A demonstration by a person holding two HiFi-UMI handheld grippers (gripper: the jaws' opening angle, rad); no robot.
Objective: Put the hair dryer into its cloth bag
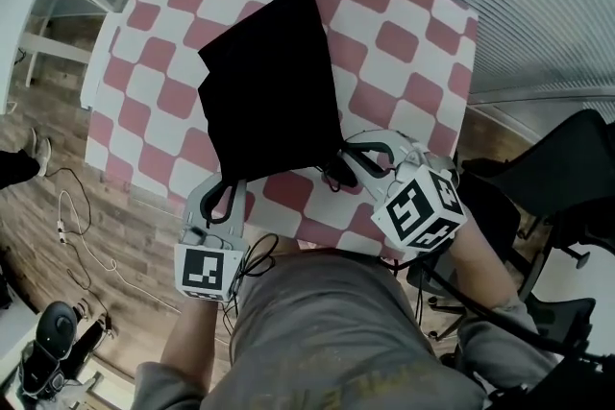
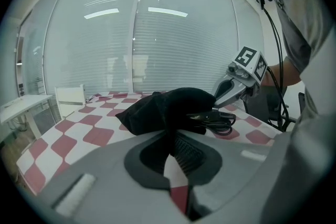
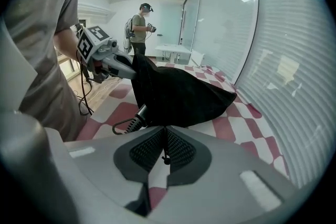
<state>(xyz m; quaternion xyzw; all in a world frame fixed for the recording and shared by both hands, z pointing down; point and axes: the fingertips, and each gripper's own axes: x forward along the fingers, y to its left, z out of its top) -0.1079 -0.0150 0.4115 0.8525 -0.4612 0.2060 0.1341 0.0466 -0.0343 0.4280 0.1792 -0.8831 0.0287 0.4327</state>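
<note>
While my left gripper (image 1: 229, 189) is clamped on the cloth bag (image 1: 269, 82) at its 7 o'clock corner and my right gripper (image 1: 360, 156) is pinched tight on a thin drawstring (image 3: 165, 150) at 5 o'clock, the hair dryer sits hidden inside, I judge, with its cord (image 3: 126, 124) looping out onto the checked table (image 1: 404, 34). Cinching now could trap that cord in the mouth, or the drawstring could slip from the pads.

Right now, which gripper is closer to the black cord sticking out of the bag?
The right. The right gripper pinches the edge of the bag just beside the cord. The left gripper grips the bag's other near corner, farther off.
</note>
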